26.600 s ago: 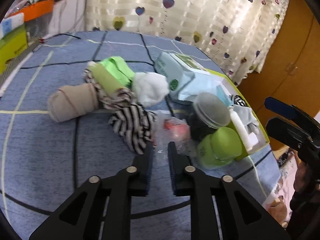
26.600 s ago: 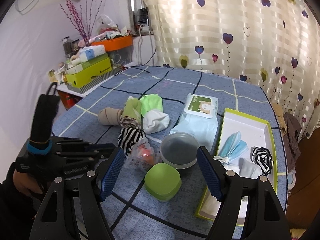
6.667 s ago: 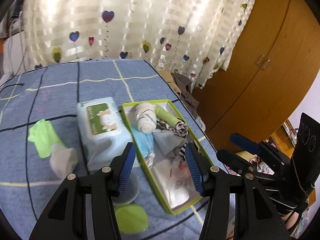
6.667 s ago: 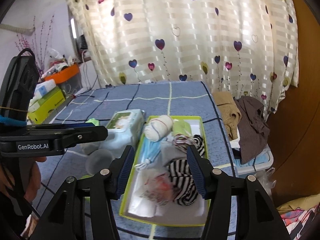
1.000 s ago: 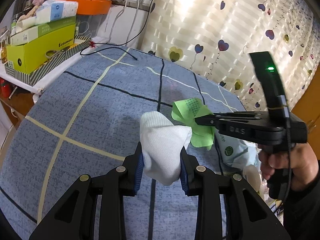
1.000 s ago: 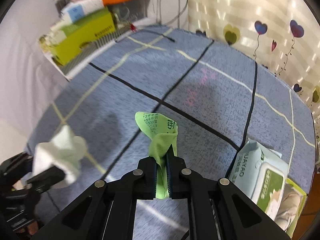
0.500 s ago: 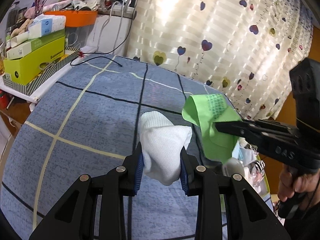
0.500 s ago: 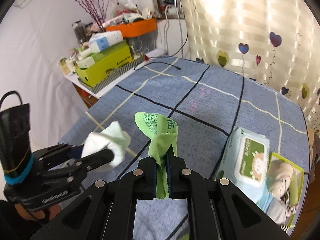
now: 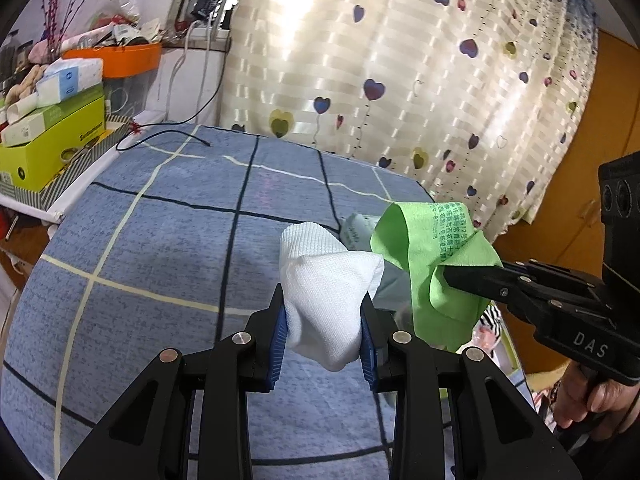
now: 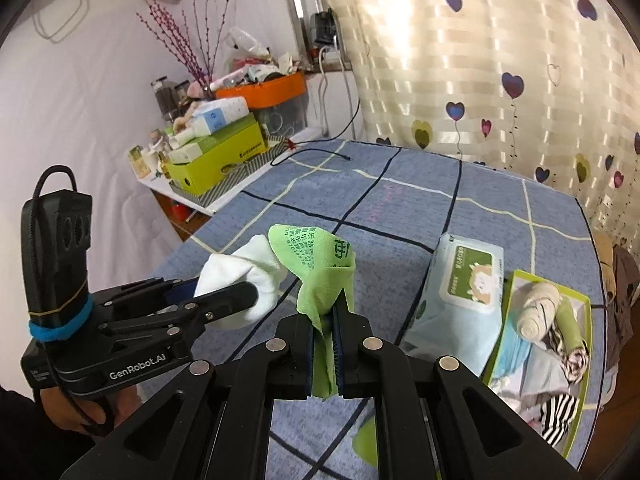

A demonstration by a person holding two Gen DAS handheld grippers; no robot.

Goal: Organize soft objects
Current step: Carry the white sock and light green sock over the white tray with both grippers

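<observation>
Above the blue checked bed (image 10: 420, 208), left tongs (image 9: 326, 334) pinch a white sock (image 9: 330, 288); right tongs (image 10: 323, 346) are clamped tight on a green cloth (image 10: 320, 276). Both hang clear of the bed, left of the wipes pack (image 10: 460, 300) and green tray (image 10: 586, 320) holding rolled socks.

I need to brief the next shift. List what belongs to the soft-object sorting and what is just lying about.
Part of the job:
- white sock, held in the left gripper
- green cloth, pinched in the right gripper
- green tray with rolled socks

Lying about:
- wipes pack
- green boxes
- orange bin
- black cable
</observation>
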